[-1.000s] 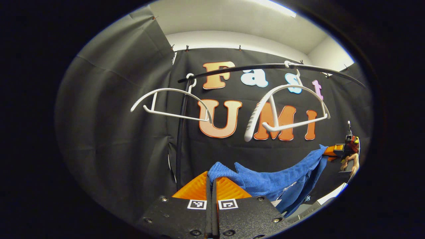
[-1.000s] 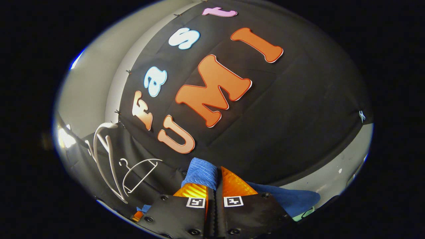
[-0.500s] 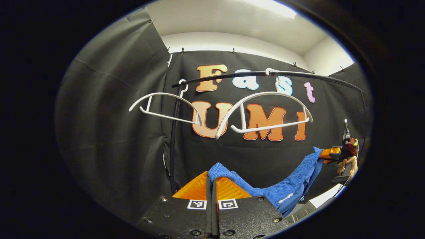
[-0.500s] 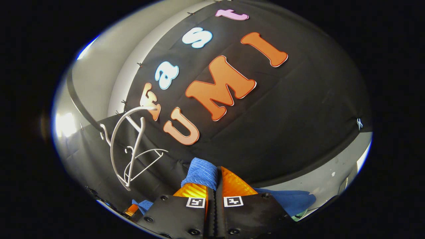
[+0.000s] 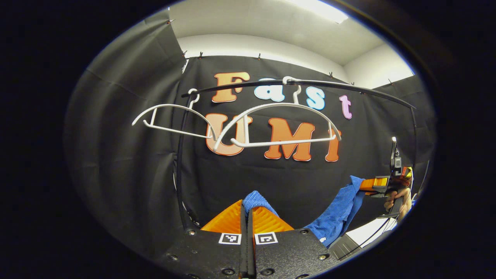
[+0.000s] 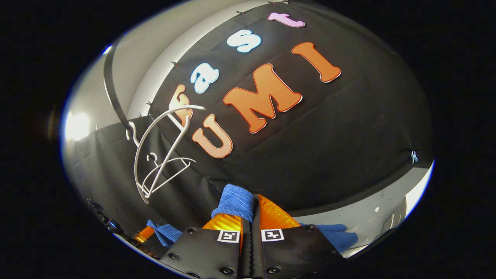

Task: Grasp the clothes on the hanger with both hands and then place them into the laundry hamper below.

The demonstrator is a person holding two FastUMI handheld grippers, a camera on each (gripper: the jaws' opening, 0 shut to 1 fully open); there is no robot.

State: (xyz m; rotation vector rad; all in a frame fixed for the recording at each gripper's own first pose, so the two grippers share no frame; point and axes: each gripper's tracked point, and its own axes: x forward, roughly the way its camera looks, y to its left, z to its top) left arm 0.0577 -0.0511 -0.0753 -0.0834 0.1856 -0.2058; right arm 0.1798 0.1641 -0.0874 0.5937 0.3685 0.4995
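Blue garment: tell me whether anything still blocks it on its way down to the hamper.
Nothing visible does. The blue garment is off the white hangers, which hang bare on the rail above it. The left gripper and the right gripper each clamp a part of it. The hamper itself cannot be judged from these views.

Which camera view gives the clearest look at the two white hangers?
The left gripper view: both hangers hang side by side on the rail, seen front-on. The right gripper view shows them small, tilted and overlapping.
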